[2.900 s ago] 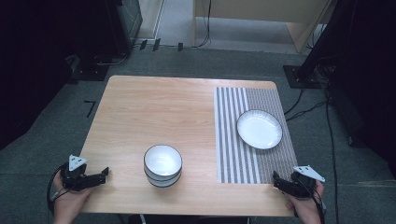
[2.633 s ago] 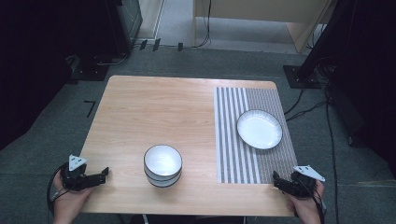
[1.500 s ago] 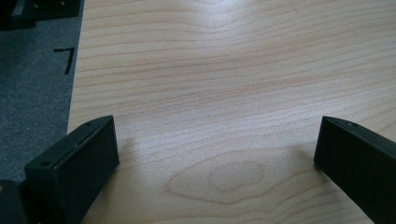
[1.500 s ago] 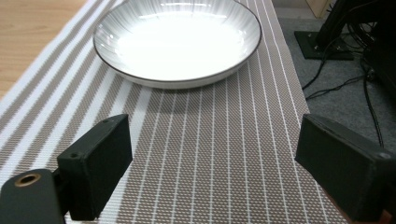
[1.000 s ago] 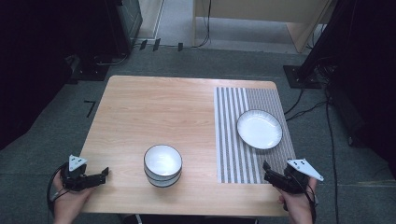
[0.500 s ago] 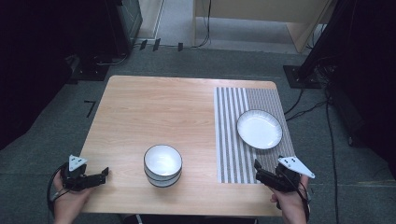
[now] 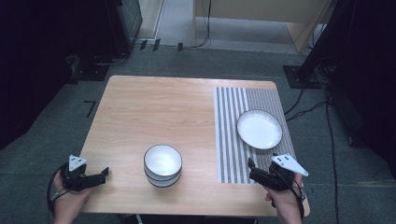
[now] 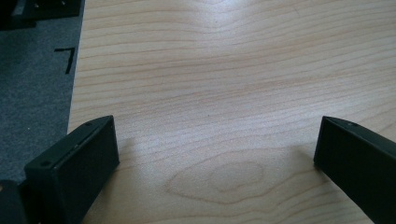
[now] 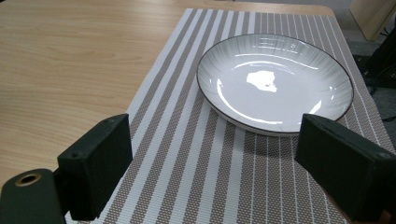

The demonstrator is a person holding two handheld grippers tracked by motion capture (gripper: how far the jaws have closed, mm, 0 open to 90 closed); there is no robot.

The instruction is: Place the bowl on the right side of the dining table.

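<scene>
Right claw (image 7: pixel 252 166) jaws wide apart, empty, over the near end of the striped mat (image 7: pixel 229 140), facing the white plate (image 9: pixel 274 83) just ahead. Best come in low and level, one jaw under the near rim, not shoving it. Left claw (image 7: pixel 103 173) open, empty, at the desk (image 7: pixel 154 107) corner, near the stacked bowls (image 7: pixel 162 164).

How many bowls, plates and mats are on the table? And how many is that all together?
Bowls: 2, stacked one inside the other
Plates: 1
Striped mats: 1
Total: 4 things on the table
</scene>
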